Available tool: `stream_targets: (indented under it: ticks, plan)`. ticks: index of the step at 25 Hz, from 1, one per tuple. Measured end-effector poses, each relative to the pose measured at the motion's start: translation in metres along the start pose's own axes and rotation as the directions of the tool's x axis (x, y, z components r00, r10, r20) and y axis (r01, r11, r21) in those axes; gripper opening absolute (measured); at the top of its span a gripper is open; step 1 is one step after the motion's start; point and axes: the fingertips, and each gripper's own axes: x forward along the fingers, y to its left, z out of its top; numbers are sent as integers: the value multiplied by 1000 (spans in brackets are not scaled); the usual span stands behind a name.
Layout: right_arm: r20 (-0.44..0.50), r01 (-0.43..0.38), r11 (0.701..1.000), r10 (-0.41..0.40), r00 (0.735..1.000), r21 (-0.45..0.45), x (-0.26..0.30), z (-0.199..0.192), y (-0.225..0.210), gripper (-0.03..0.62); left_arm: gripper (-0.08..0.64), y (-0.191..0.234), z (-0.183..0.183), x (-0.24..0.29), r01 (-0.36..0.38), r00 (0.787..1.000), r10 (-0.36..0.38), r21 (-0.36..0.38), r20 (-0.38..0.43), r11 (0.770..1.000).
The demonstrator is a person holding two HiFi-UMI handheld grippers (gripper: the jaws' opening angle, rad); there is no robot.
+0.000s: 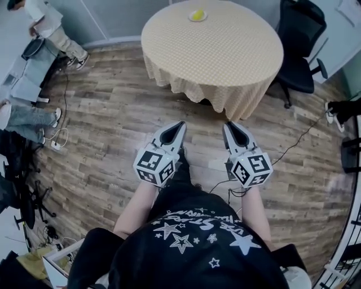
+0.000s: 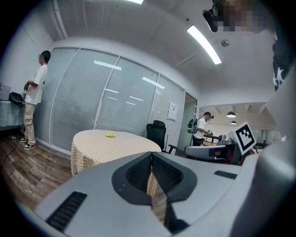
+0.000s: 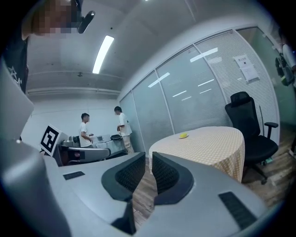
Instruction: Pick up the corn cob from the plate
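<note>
Left gripper (image 2: 151,156) has its jaws pressed together, pads meeting along the centre line, nothing between them. Right gripper (image 3: 150,159) is likewise closed and empty; in its own view only a thin slit shows at the jaw tips. In the head view both grippers are held out side by side in front of the person's torso, tips pointing toward the round table (image 1: 225,62), each with its marker cube at the near end. Both are over the wooden floor (image 1: 107,124), near the table's front edge but apart from it.

The corn cob (image 1: 196,14), a small yellow thing, lies on a pale plate (image 1: 204,17) at the far side of the table, well apart from both grippers. The table is covered by a yellow checked cloth that hangs down over the edge. A black office chair (image 1: 299,42) stands just right of the table.

A person in a white top (image 1: 48,25) stands at the far left by the glass wall. A cable (image 1: 299,138) runs across the floor on the right.
</note>
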Motion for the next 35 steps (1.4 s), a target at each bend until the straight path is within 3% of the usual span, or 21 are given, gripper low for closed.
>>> stream_targets:
  ticks: [6,14,25,35]
  plan:
    - [-8,54,998,-54,998,-23,30,18,-35,58,8,31,12,51,37,999,-37,-16,-1,999]
    - [5,108,994,-108,994,14,96,49,-79,58,8,88,49,112,63,998,-63,48,-6,997]
    - [-29,99,995,-99,995,22,214,72,-88,58,8,203,69,152,36,999,-35,10,-32,999]
    - [-54,137,990,-135,989,41,278,74,-98,58,8,260,76,186,88,995,-88,-12,-40,996]
